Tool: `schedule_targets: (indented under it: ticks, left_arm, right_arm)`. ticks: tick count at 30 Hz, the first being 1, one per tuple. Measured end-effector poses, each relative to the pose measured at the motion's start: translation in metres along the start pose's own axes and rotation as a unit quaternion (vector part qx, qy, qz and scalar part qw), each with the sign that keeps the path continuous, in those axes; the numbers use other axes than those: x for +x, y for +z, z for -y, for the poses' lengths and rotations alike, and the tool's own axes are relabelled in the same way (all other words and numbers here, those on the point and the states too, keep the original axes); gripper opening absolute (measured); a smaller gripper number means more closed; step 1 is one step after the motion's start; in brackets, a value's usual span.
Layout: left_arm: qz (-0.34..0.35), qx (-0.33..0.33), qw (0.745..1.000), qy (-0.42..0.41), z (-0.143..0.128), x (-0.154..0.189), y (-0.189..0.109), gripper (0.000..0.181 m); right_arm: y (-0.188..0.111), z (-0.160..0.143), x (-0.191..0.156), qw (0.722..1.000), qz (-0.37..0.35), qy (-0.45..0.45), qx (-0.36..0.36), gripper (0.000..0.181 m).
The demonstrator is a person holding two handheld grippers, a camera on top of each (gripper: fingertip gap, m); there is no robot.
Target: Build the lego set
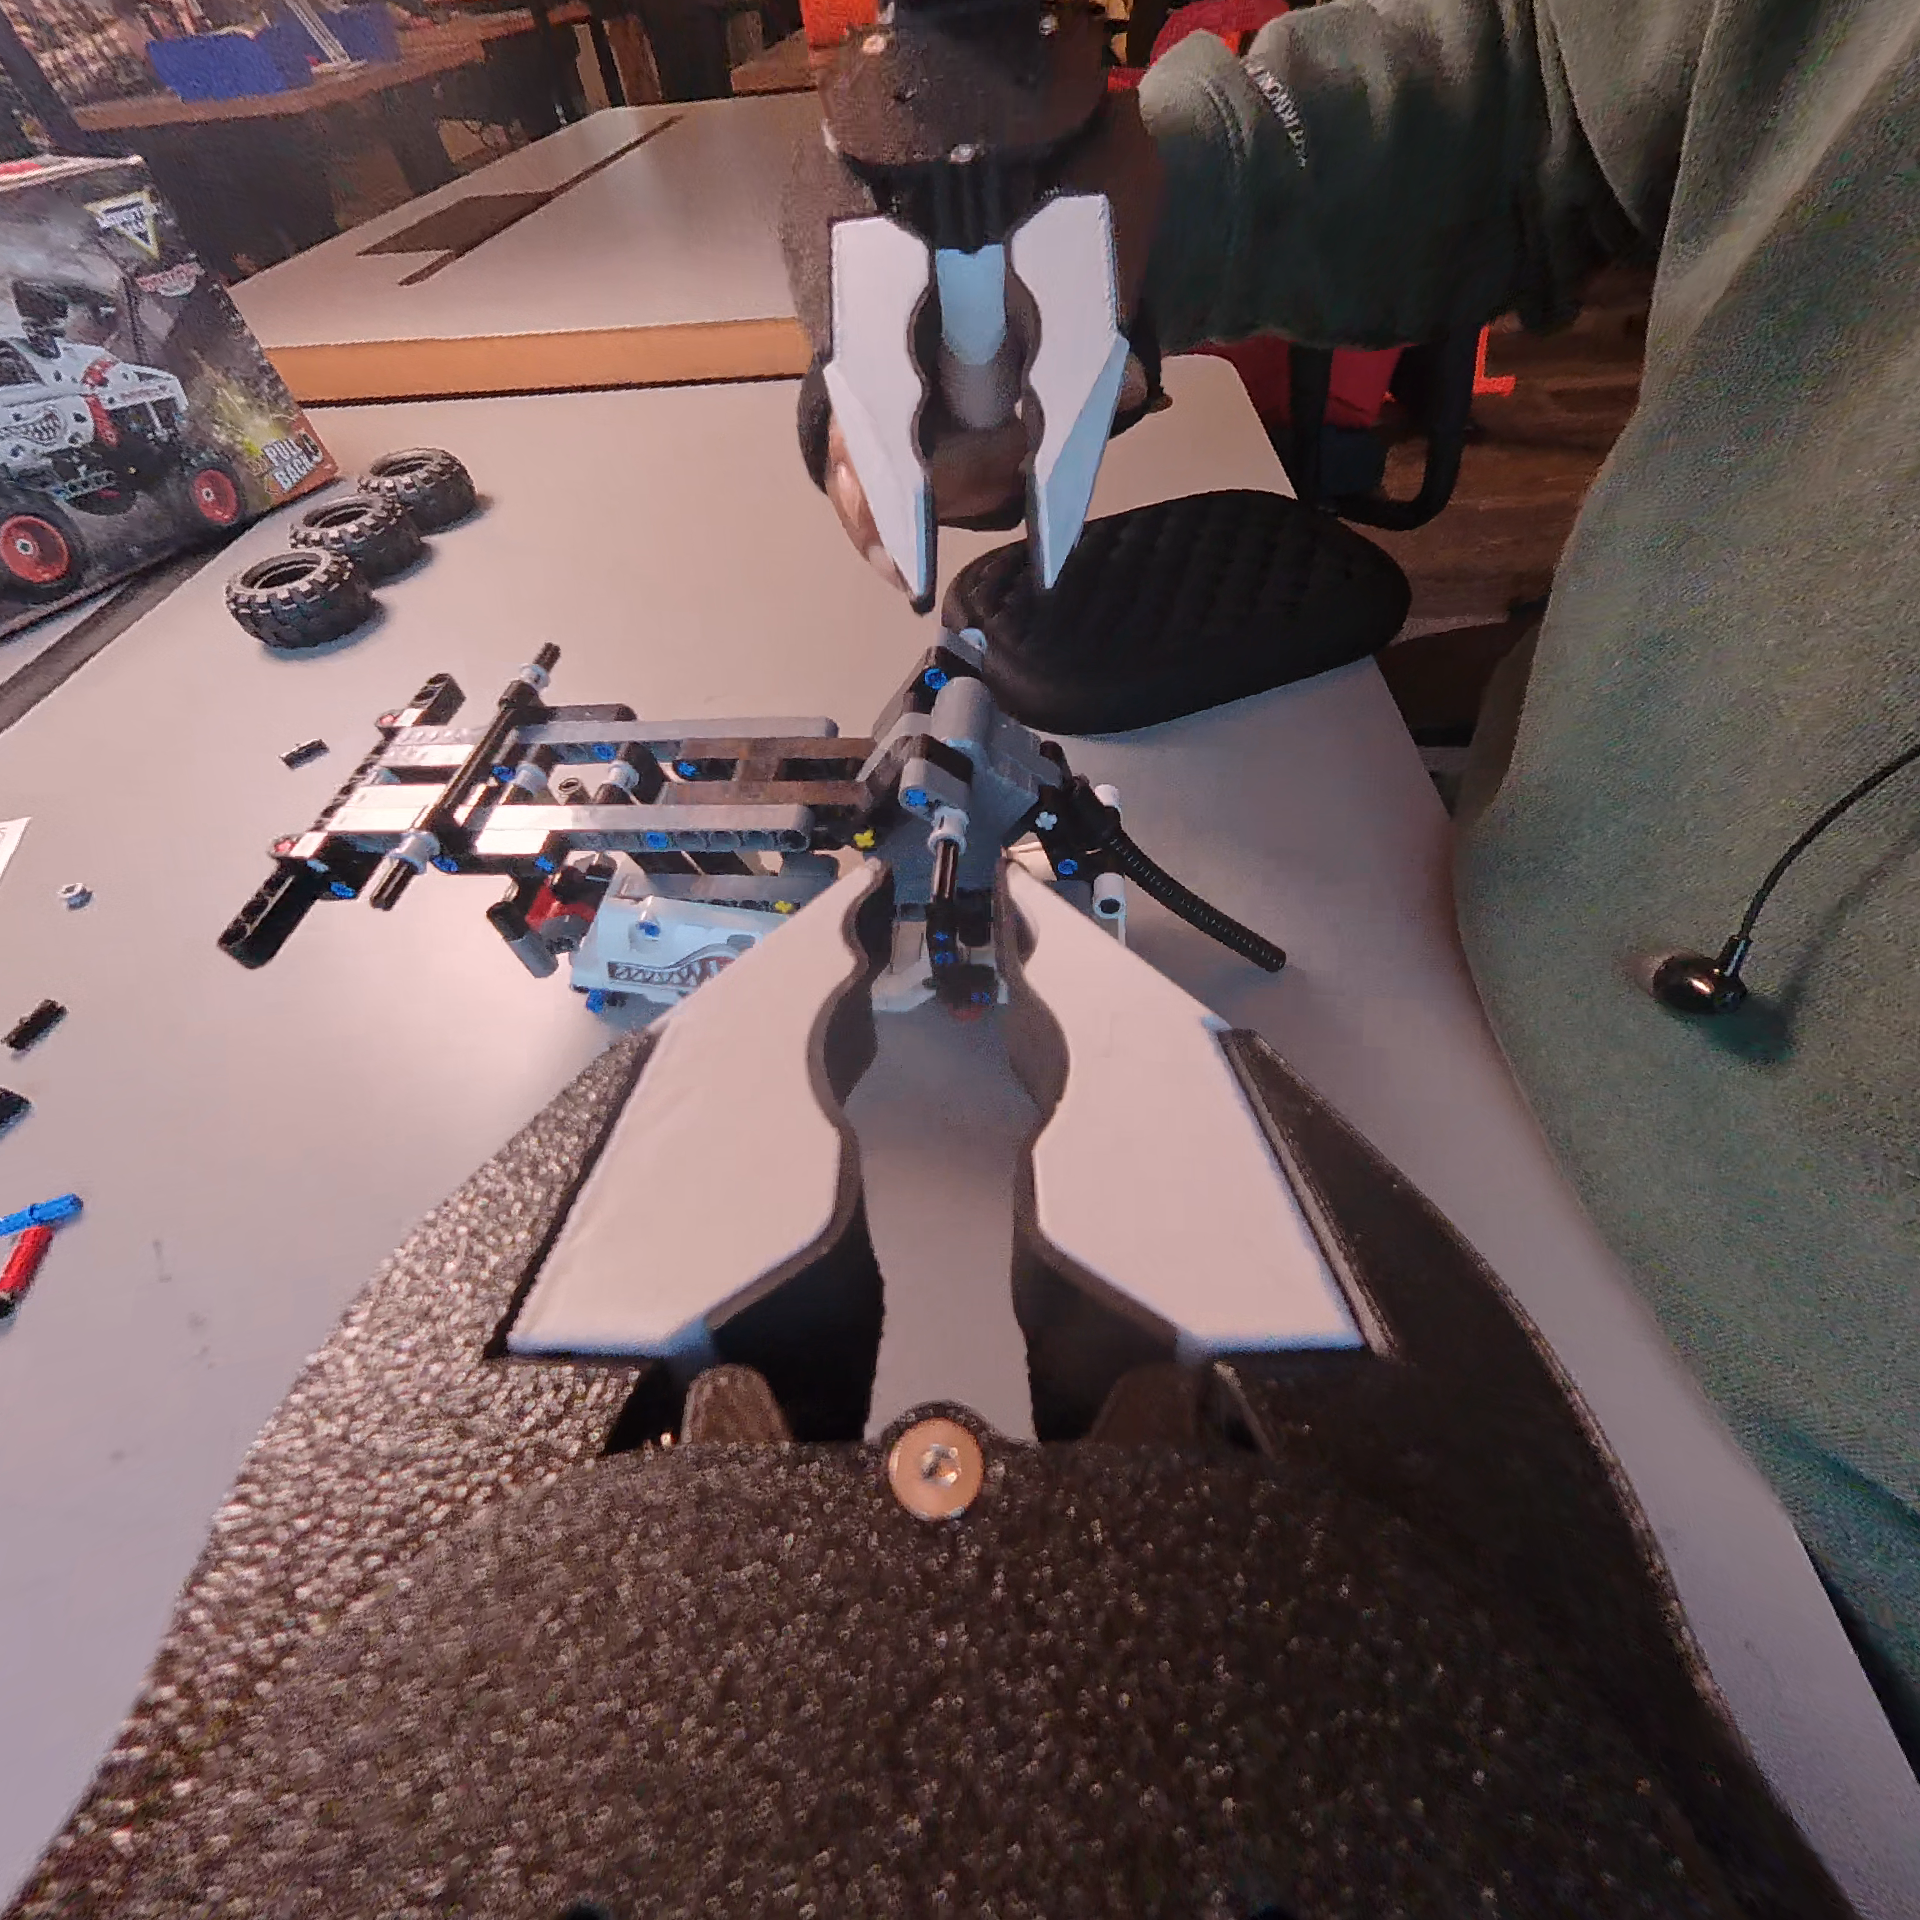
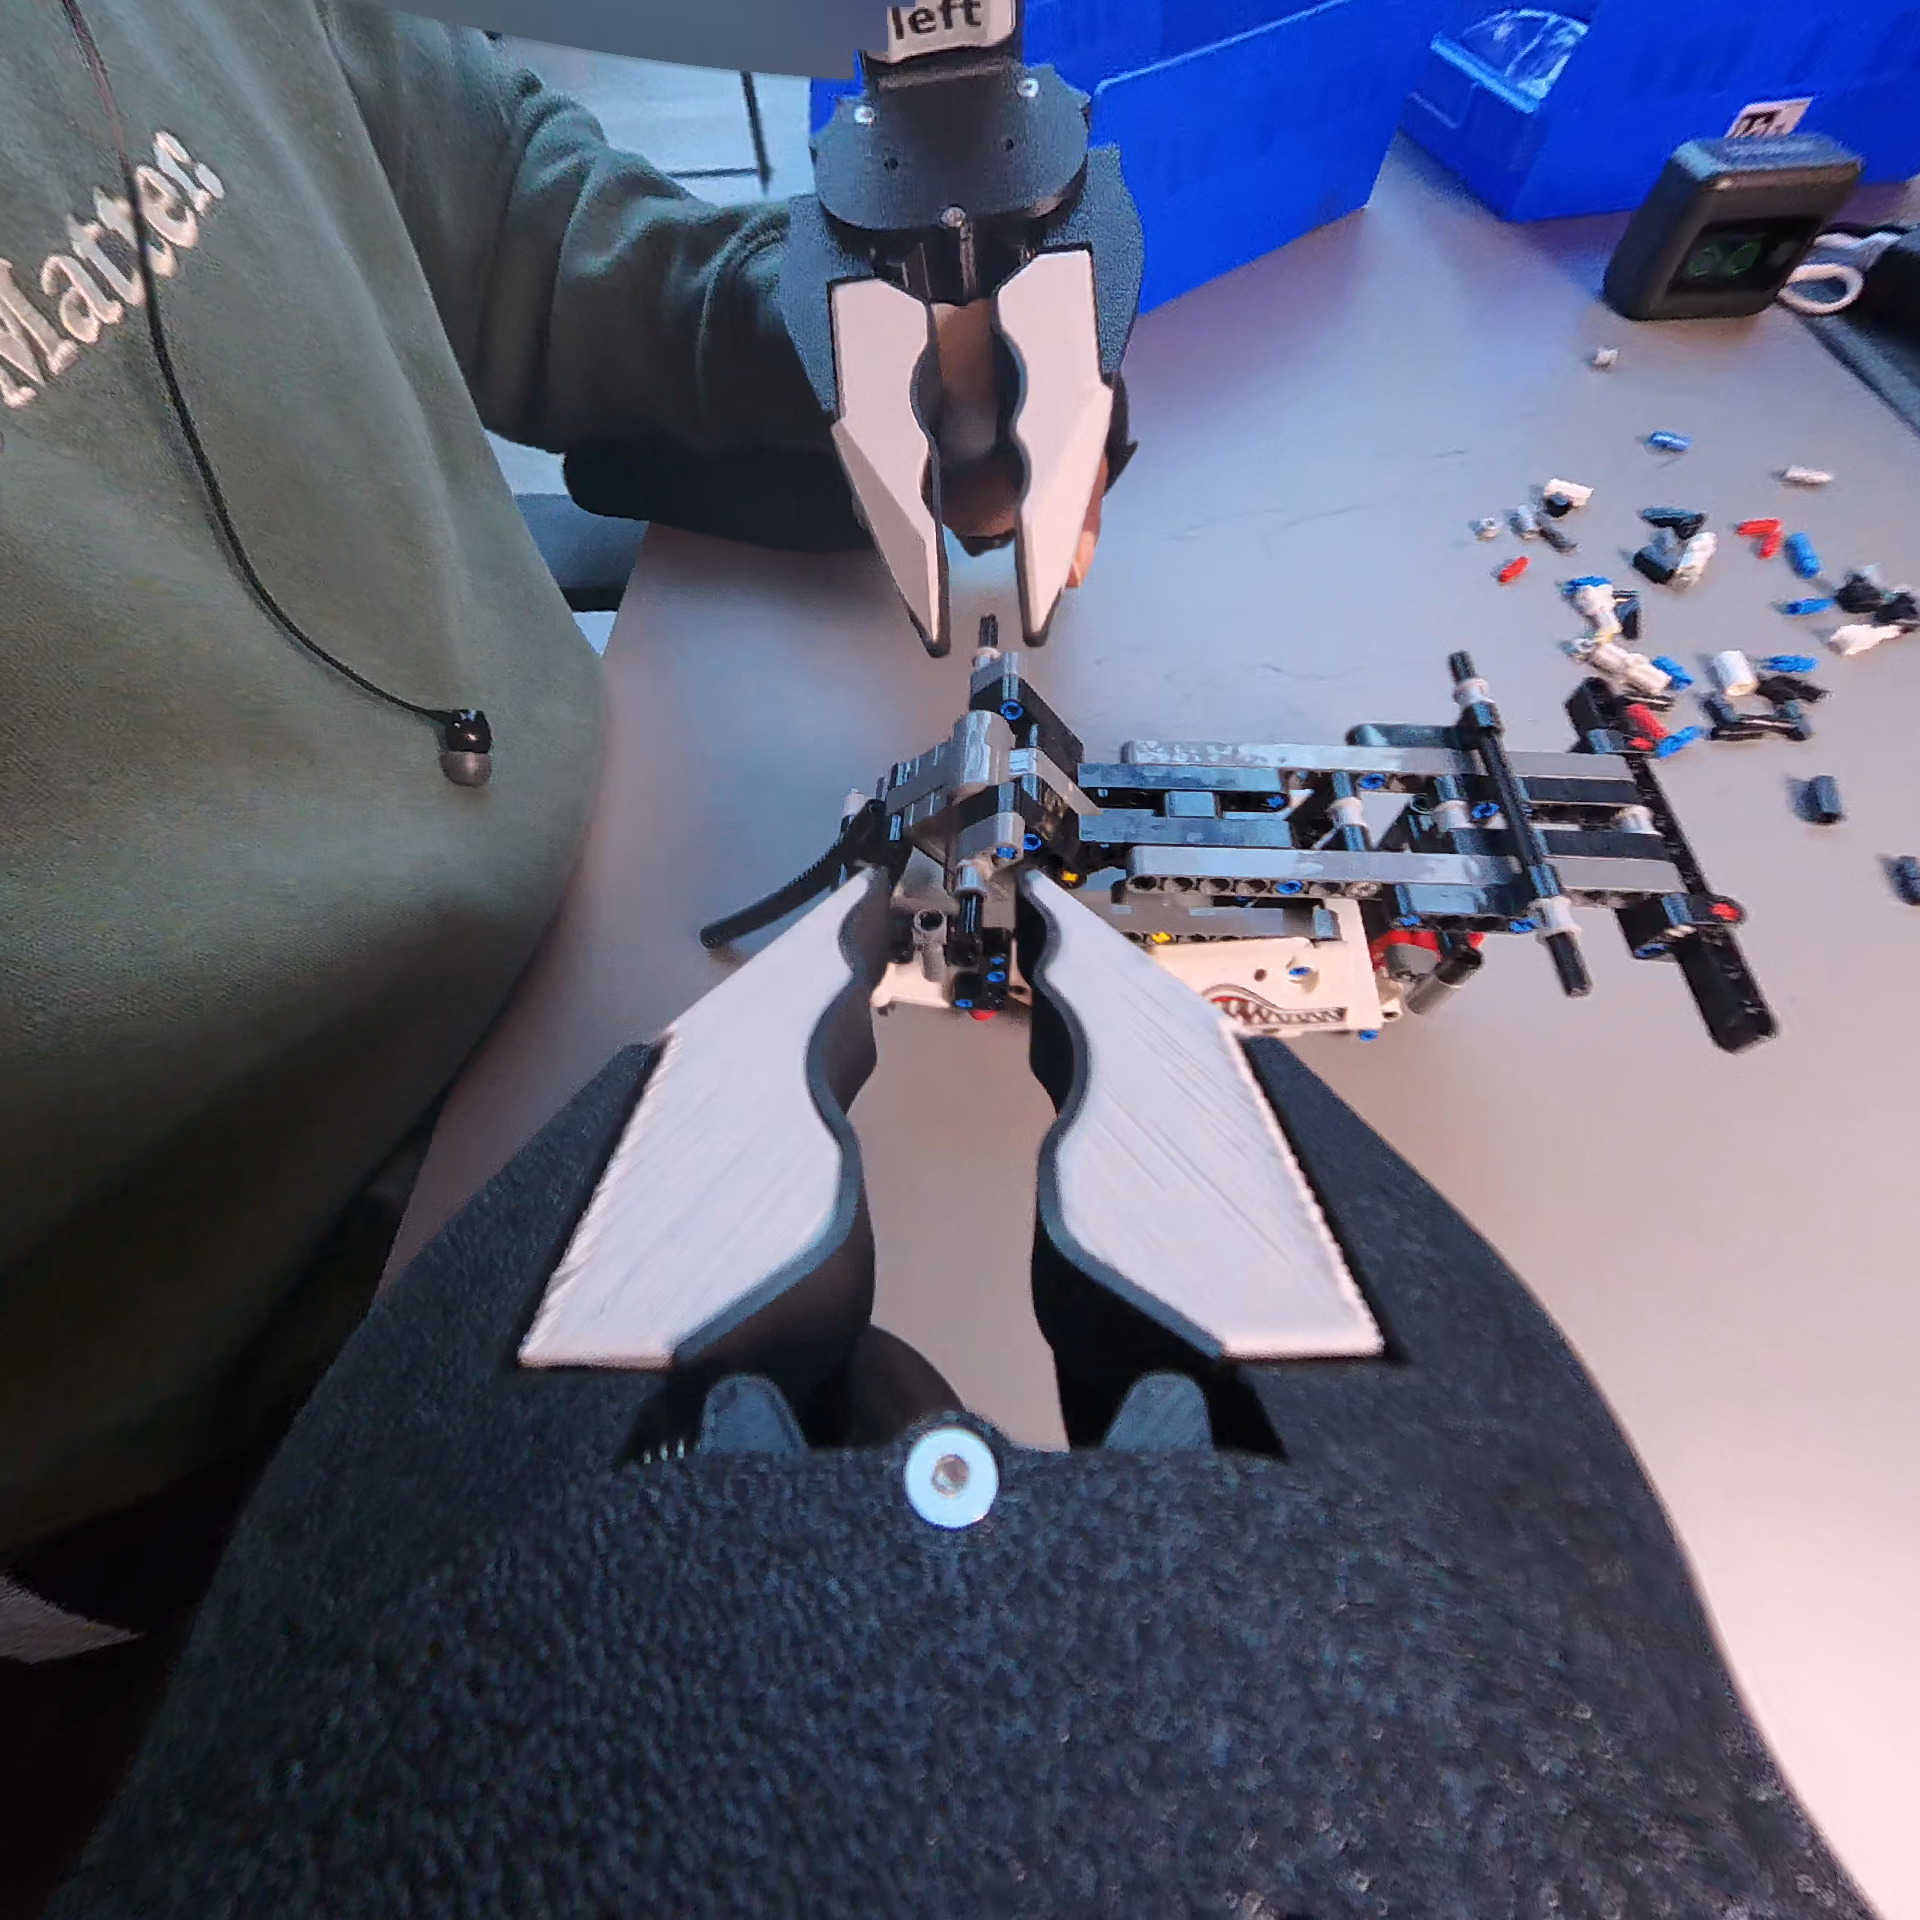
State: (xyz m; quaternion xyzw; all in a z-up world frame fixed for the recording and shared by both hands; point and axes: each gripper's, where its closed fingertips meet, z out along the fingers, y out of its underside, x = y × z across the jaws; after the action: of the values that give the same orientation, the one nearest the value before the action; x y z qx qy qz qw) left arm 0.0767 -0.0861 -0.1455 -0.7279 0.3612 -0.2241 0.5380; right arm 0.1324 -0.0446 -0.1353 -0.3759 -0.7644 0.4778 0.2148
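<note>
Grey tabletop fills both wrist views, with wooden-edged tables behind at twelve o'clock in the left view and blue bins at one o'clock in the right view. At the centre of each picture sits the half-built lego chassis, a frame of black and grey beams dotted with blue pins, resting on a white printed panel that touches the table.

The left gripper reaches in from six o'clock in its own view, its white fingers set at a narrow gap on either side of the chassis's grey axle block; whether they actually press on it is hard to say, since the tips hide the contact. The right gripper does the same from the opposite side, fingertips close against the same block, grip likewise uncertain. Each gripper shows in the other's view at twelve o'clock, hanging just above the block with a small gap between its tips.

Three black tyres lie in a row at ten o'clock in the left view, just beside the set's box. Loose small parts are scattered at two o'clock in the right view. A person in a green sweatshirt sits at the table edge.
</note>
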Motion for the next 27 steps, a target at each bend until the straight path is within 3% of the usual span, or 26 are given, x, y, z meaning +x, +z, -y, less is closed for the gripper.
schedule_targets:
  ticks: [6,11,21,27]
  left_arm:
    - [-0.006,-0.023,1.000,-0.007,-0.010,0.001,0.001,0.021]
    - [-0.004,-0.023,1.000,-0.008,-0.010,0.001,0.001,0.011]
    - [0.011,-0.017,1.000,0.004,-0.004,0.001,0.003,0.004]
    - [0.015,-0.019,1.000,0.010,-0.002,0.003,0.004,0.004]
  right_arm:
    - [-0.012,-0.006,0.000,0.997,-0.077,-0.026,-0.013,0.023]
    - [-0.014,-0.011,0.003,0.986,-0.152,-0.060,-0.031,0.018]
    - [0.008,-0.006,0.008,0.980,-0.164,-0.093,-0.071,0.023]
    - [0.014,-0.001,0.010,0.977,-0.152,-0.125,-0.077,0.015]
